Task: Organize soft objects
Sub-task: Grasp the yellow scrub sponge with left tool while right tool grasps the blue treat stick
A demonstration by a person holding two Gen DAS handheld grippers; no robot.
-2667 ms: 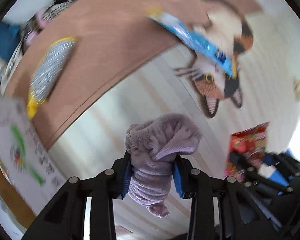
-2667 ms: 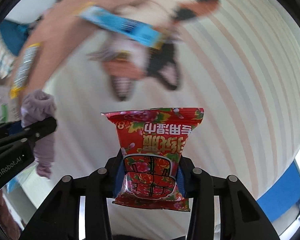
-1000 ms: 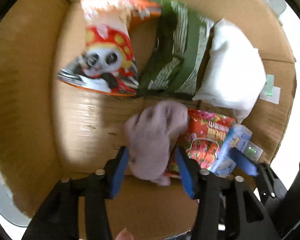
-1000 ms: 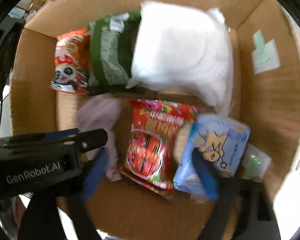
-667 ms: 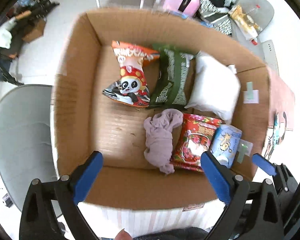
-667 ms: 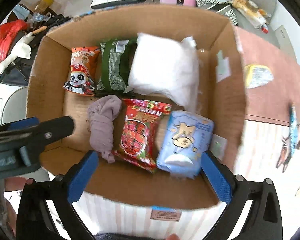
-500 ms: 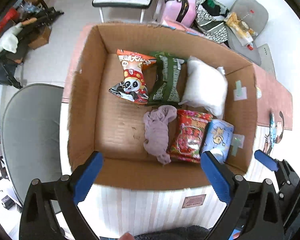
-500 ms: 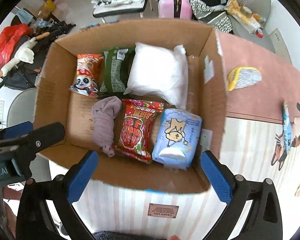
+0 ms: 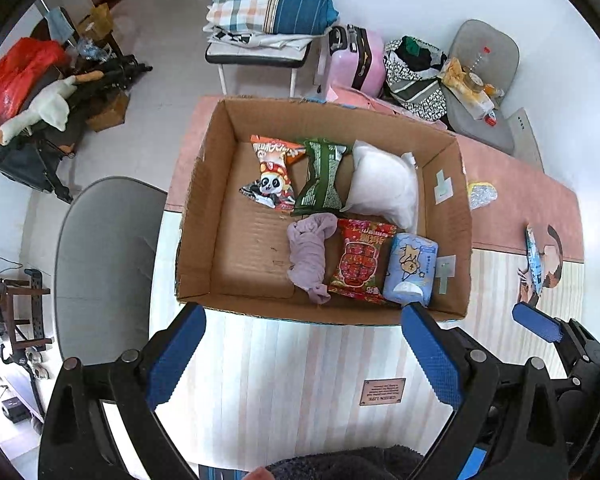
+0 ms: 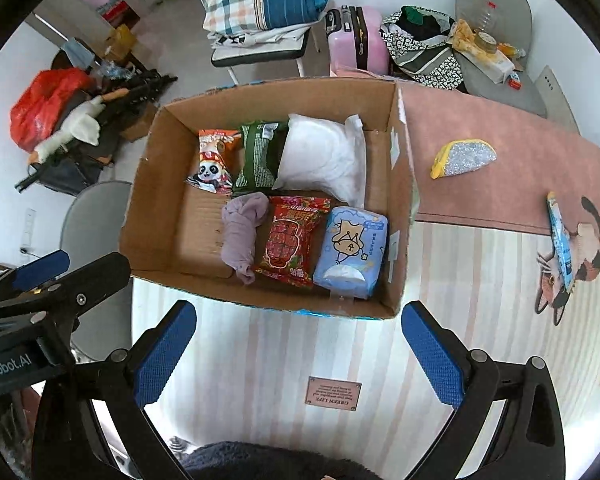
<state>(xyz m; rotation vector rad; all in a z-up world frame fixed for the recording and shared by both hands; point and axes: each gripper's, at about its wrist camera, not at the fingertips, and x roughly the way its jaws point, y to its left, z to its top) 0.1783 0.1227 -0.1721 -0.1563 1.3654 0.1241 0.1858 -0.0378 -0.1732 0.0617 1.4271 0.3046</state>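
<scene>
Blue bumpy pads line both grippers. The left gripper (image 9: 302, 354) and right gripper (image 10: 298, 354) are spread wide, holding nothing, above the stripy counter (image 10: 268, 364). Ahead sits the brown cardboard box (image 10: 152, 204). Inside lie a soft purple cloth (image 10: 242, 234), a shiny red packet (image 10: 290, 242) and a blue tissue pack (image 10: 352, 250), side by side.
</scene>
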